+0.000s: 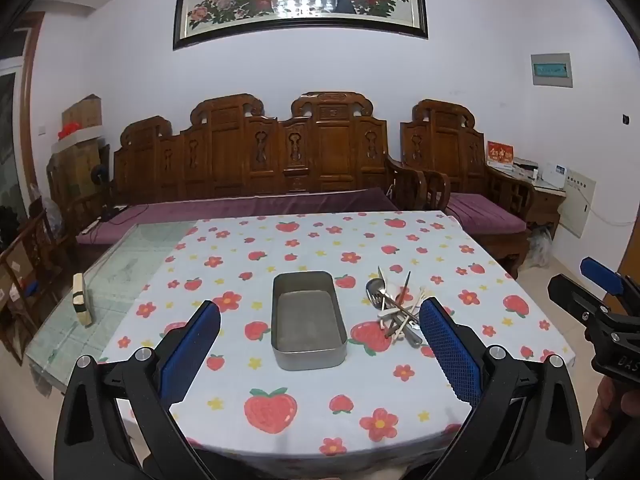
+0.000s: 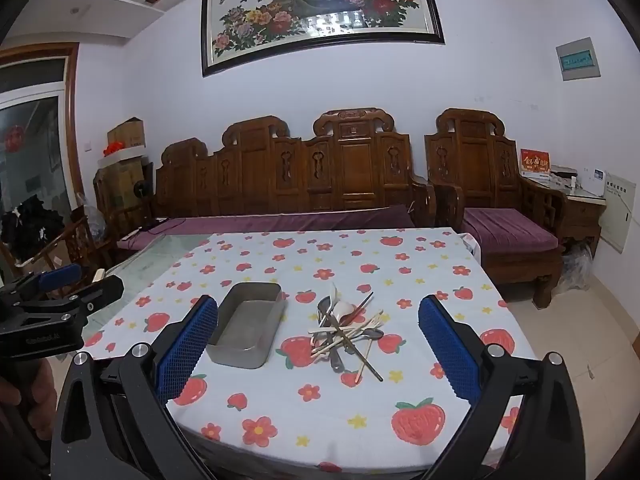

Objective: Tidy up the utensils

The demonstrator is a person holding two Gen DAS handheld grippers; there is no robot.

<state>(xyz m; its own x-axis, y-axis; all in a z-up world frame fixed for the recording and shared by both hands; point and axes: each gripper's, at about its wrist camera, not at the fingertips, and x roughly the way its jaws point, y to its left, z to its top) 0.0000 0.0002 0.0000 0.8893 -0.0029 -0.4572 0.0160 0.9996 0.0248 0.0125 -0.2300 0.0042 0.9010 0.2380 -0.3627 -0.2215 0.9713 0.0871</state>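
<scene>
An empty grey metal tray (image 1: 307,320) (image 2: 248,326) sits mid-table on the strawberry tablecloth (image 1: 312,400). Right of it lies a heap of utensils (image 1: 396,308) (image 2: 348,330): metal spoons, a white spoon, wooden chopsticks and forks, crossed over each other. My left gripper (image 1: 320,344) is open and empty, held above the near table edge in front of the tray. My right gripper (image 2: 318,344) is open and empty, in front of the heap. Each gripper shows at the side of the other's view, the right one (image 1: 600,300) and the left one (image 2: 60,292).
The tablecloth (image 2: 320,400) covers the right part of a glass-topped table (image 1: 120,280). A small block (image 1: 82,300) stands on the bare glass at the left. A carved wooden bench (image 1: 256,168) and armchair (image 1: 460,168) stand behind the table.
</scene>
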